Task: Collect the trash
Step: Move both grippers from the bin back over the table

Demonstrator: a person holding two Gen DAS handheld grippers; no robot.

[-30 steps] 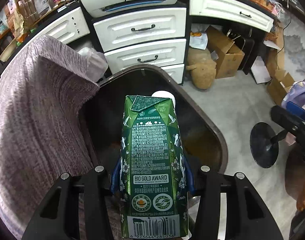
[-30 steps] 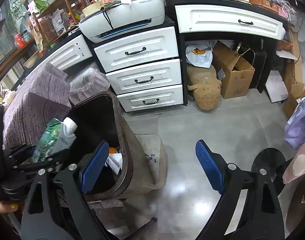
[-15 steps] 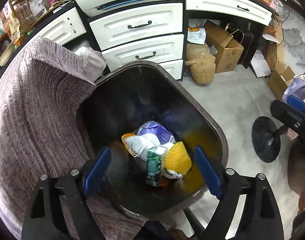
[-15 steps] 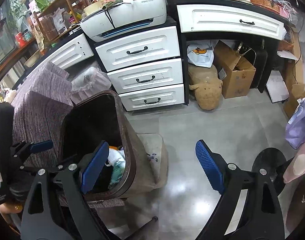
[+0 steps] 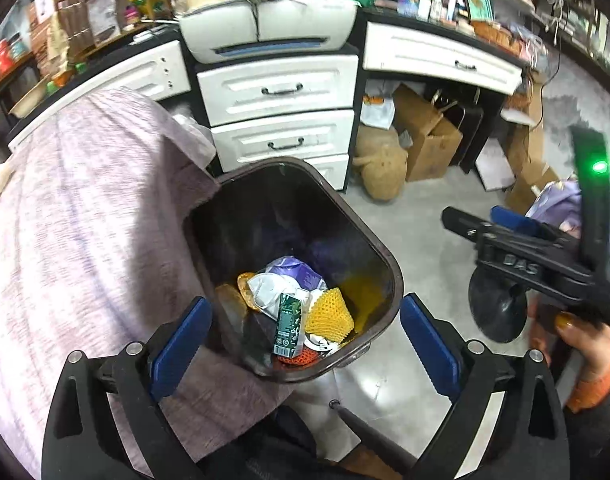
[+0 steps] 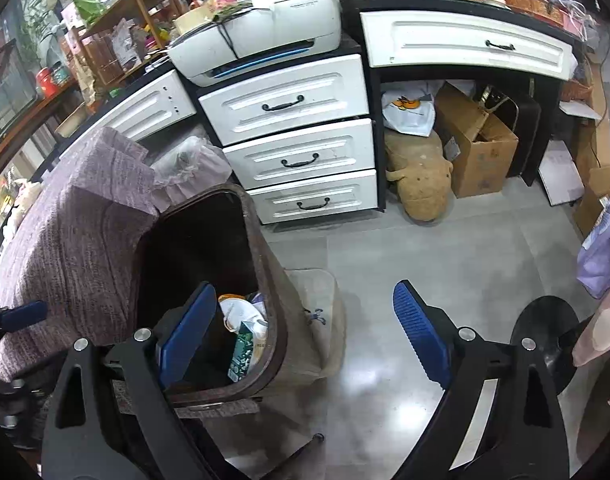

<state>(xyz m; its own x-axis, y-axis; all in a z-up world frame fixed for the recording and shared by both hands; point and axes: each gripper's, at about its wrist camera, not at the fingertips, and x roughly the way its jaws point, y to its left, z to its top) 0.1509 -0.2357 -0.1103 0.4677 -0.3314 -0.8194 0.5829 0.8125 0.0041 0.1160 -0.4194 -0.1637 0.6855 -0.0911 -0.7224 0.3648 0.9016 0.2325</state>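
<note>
A dark brown trash bin [image 5: 393,276] stands on the floor beside a chair. Inside it a green milk carton [image 5: 289,322] lies on other trash, next to a yellow foam net [image 5: 329,314] and white wrappers. My left gripper [image 5: 303,338] is open and empty above the bin's near rim. My right gripper [image 6: 305,328] is open and empty over the floor to the right of the bin [image 6: 281,320]; the carton [image 6: 243,350] shows inside. The right gripper also shows at the right of the left wrist view [image 5: 517,232].
A purple-grey cloth-covered chair [image 5: 85,220] is left of the bin. White drawers [image 5: 281,136] with a printer [image 5: 265,28] on top stand behind. Cardboard boxes [image 6: 477,148] and a tan plush toy [image 6: 421,180] sit under the desk. A black round stand base [image 5: 497,312] is at right.
My left gripper opened and the green carton dropped into the bin. The left gripper then rose and pulled back. The right gripper barely moved.
</note>
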